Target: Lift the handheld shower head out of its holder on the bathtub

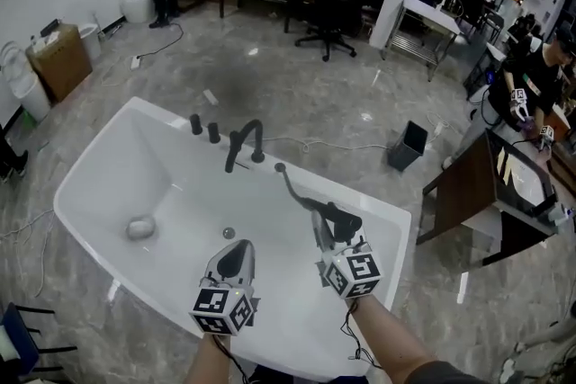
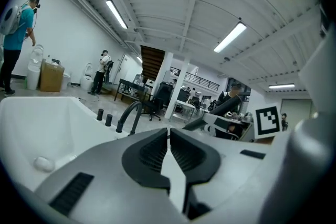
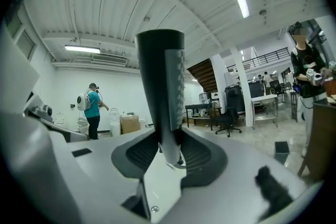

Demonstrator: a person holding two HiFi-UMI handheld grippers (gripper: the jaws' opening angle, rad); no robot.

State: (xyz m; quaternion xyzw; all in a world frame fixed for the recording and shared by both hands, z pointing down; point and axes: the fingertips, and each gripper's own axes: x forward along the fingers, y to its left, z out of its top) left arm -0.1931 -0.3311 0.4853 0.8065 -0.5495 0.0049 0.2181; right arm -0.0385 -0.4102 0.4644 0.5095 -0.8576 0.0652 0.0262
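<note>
Right gripper [image 1: 329, 234] has the shower head [image 1: 345, 220] clamped, its jaws partly apart and pinching the handle, which stands upright in its own view. It's held over the tub [image 1: 99, 193]. The hose [image 1: 293, 190] trails off to 11 o'clock, ending just beside the faucet [image 1: 245, 144]. Left gripper [image 1: 232, 260], at 9 o'clock of the right, has its jaws closed together on nothing.

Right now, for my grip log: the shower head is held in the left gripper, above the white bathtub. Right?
No: the shower head is held in the right gripper, above the white bathtub. The right gripper view shows its jaws clamped on the handle.
</note>
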